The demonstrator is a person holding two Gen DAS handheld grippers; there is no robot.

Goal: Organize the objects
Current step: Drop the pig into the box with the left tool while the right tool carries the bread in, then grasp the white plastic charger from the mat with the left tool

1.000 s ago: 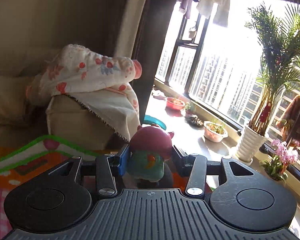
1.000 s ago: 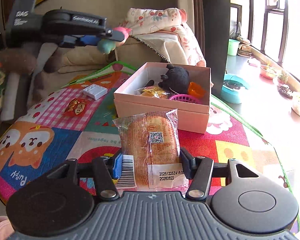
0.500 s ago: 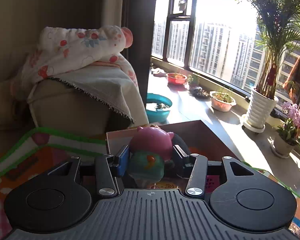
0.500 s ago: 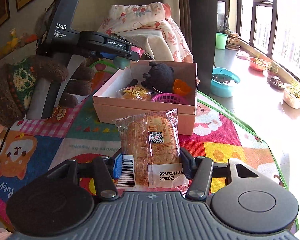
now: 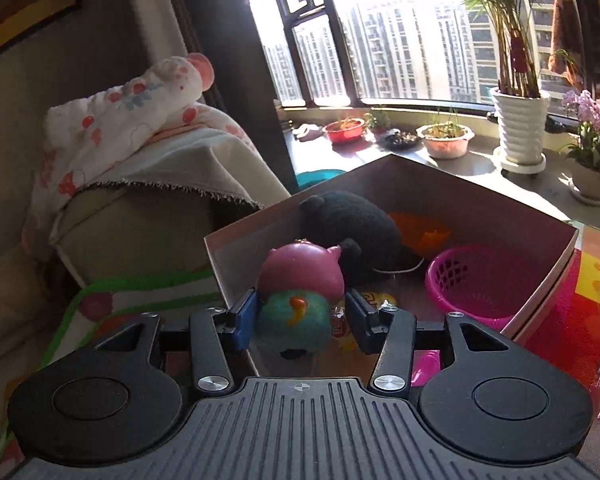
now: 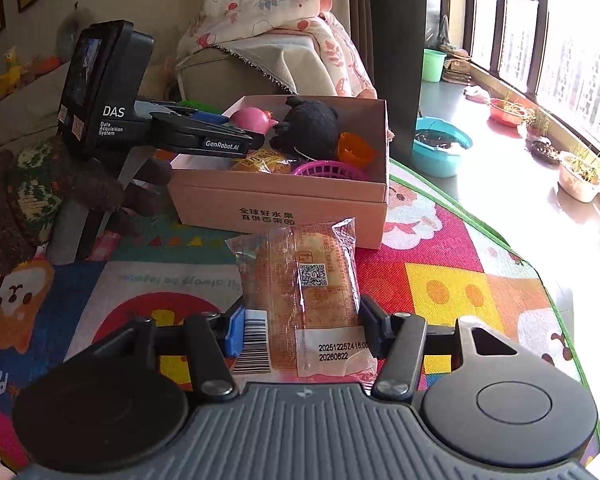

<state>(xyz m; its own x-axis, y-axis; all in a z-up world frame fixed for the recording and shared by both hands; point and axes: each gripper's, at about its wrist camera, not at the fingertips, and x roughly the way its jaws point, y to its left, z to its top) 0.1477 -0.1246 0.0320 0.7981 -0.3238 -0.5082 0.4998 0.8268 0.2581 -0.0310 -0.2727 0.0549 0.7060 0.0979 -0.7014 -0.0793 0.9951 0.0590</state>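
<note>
The pink-headed toy figure [image 5: 300, 304], teal below, is clamped between the fingers of the left gripper [image 5: 300, 320] and hangs over the near left corner of the open cardboard box [image 6: 284, 204]. Inside the box lie a black plush toy [image 5: 356, 228], an orange cup [image 5: 424, 232], a magenta basket [image 5: 472, 280] and a yellow snack packet [image 6: 260, 162]. The right gripper [image 6: 300, 328] grips a wrapped bread roll [image 6: 304, 288] just in front of the box wall. All sits on a bright cartoon play mat [image 6: 452, 280]. Behind stands a sofa arm draped with a floral blanket [image 5: 128, 120]; potted plants [image 5: 516, 128] line the sunny window sill. The box floor under the toy is mostly hidden by the gripper
</note>
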